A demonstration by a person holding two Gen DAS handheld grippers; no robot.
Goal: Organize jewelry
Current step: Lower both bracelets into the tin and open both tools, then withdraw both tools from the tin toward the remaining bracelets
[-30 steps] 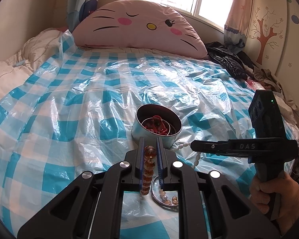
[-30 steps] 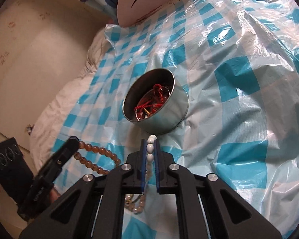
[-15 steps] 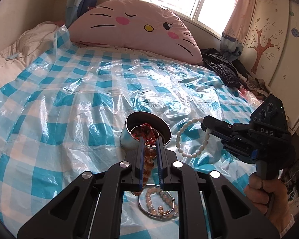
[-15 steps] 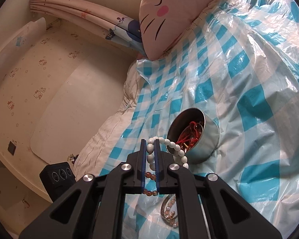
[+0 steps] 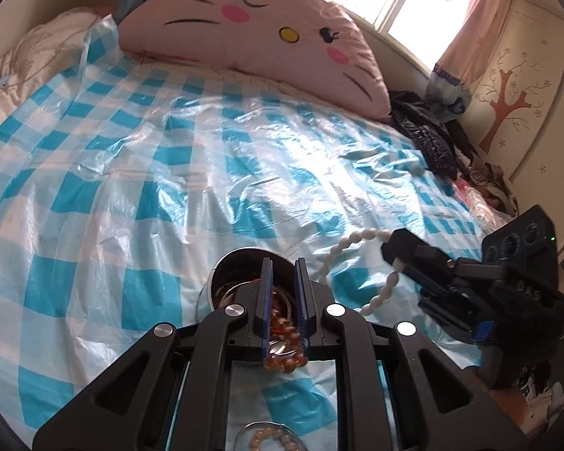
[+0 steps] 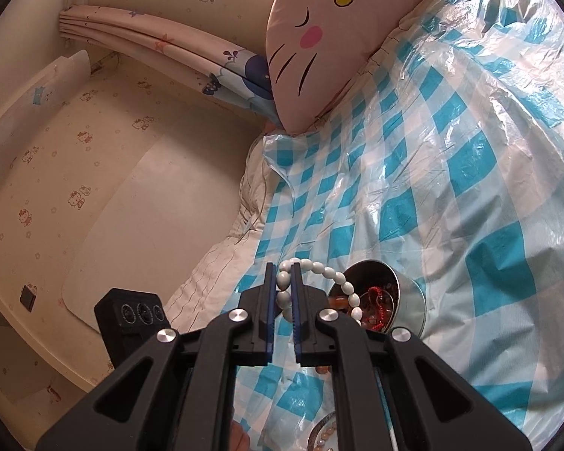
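A round metal tin [image 5: 222, 282] [image 6: 410, 300] with red and other jewelry inside sits on the checked plastic sheet. My left gripper [image 5: 282, 267] is shut on an amber bead bracelet [image 5: 284, 342], held just over the tin. My right gripper [image 6: 284, 274] [image 5: 394, 251] is shut on a white bead bracelet [image 6: 327, 274] [image 5: 342, 244], held in the air to the right of the tin. A small dish [image 5: 267, 439] [image 6: 323, 432] with a pale bead bracelet lies in front of the tin.
A blue-and-white checked plastic sheet [image 5: 131, 188] covers the bed. A pink cat-face pillow [image 5: 252, 30] lies at the head. Dark clothes [image 5: 425, 135] are piled at the far right by the wall. White bedding [image 6: 214, 270] borders the sheet's left side.
Both grippers rose off the sheet, lifting their bracelets. The left one moved forward over the tin with the amber beads. The right one lifted the white beads clear beside the tin.
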